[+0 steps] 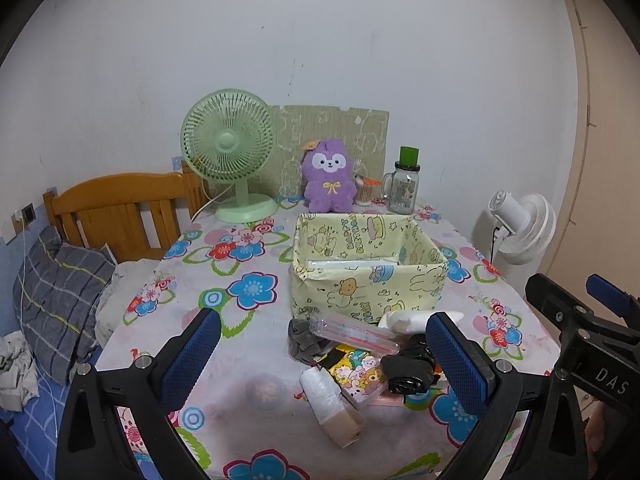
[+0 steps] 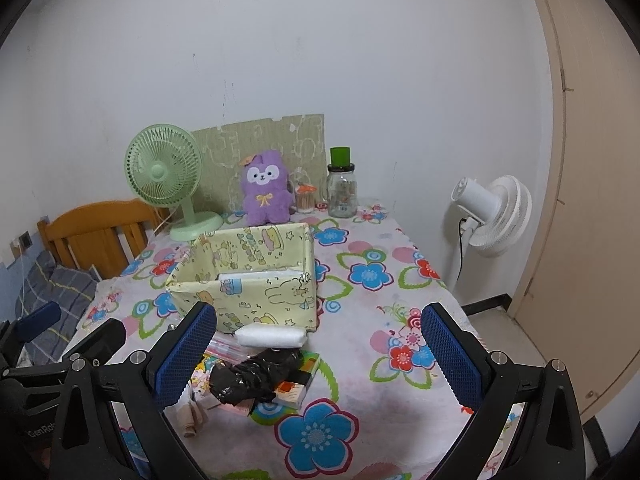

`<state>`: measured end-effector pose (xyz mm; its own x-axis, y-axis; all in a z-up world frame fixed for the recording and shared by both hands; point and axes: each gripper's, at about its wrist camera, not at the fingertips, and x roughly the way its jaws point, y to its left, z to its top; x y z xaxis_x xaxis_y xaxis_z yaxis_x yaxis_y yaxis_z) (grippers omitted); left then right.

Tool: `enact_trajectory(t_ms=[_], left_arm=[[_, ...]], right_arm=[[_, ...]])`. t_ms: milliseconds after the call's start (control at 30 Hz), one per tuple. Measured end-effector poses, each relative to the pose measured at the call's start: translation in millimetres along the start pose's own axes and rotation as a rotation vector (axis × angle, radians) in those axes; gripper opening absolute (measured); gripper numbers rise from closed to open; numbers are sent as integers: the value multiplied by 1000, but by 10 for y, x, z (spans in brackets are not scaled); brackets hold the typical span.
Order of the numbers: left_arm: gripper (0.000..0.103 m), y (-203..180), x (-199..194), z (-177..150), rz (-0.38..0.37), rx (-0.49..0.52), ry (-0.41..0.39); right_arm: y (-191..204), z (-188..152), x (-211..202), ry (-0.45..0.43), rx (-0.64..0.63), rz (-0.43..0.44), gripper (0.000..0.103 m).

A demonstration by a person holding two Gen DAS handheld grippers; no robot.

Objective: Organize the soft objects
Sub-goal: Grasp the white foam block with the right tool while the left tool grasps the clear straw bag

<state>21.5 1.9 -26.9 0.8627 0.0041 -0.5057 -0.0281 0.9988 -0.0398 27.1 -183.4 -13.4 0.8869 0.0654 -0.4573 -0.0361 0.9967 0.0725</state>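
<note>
Two views. From our left wrist, the left gripper [image 1: 320, 364] holds its fingers spread, empty, above soft clutter near the table's [image 1: 248, 392] front edge: a grey sock [image 1: 305, 339], a white roll [image 1: 326, 398], and a black bundle [image 1: 408, 368] partly hidden behind one finger. From our right wrist, the right gripper [image 2: 320, 354] is also spread; the sock is hidden, while the yellow box [image 2: 256, 280] sits mid-table.

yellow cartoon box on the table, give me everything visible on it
The yellow box is open-topped and squarish, wrapped inside and out in pale yellow paper printed with cartoon animals and lettering; the walls look slightly creased. It stands upright on the floral tablecloth, in front of the purple plush. Inside, something flat and white lies along the bottom; what it is cannot be told. A white padded bundle lies against its near wall, beside the pile of small items. Neither gripper touches it.
</note>
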Motion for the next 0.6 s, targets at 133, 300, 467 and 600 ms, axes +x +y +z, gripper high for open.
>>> enact_trajectory(t_ms=[133,300,467,600], left_arm=[[101,17,100,-18,3,0,20],[98,29,272,-44,0,-7,61],[98,33,440,-69,2,-7,96],[98,8,581,-99,-6,-1,127]], right_arm=[[30,-13,120,24,-4,3,101],[65,-36,275,56,-10,-7,100],[69,-56,423,85,-5,-5,99],[106,-65,535,106,-10,14,99]])
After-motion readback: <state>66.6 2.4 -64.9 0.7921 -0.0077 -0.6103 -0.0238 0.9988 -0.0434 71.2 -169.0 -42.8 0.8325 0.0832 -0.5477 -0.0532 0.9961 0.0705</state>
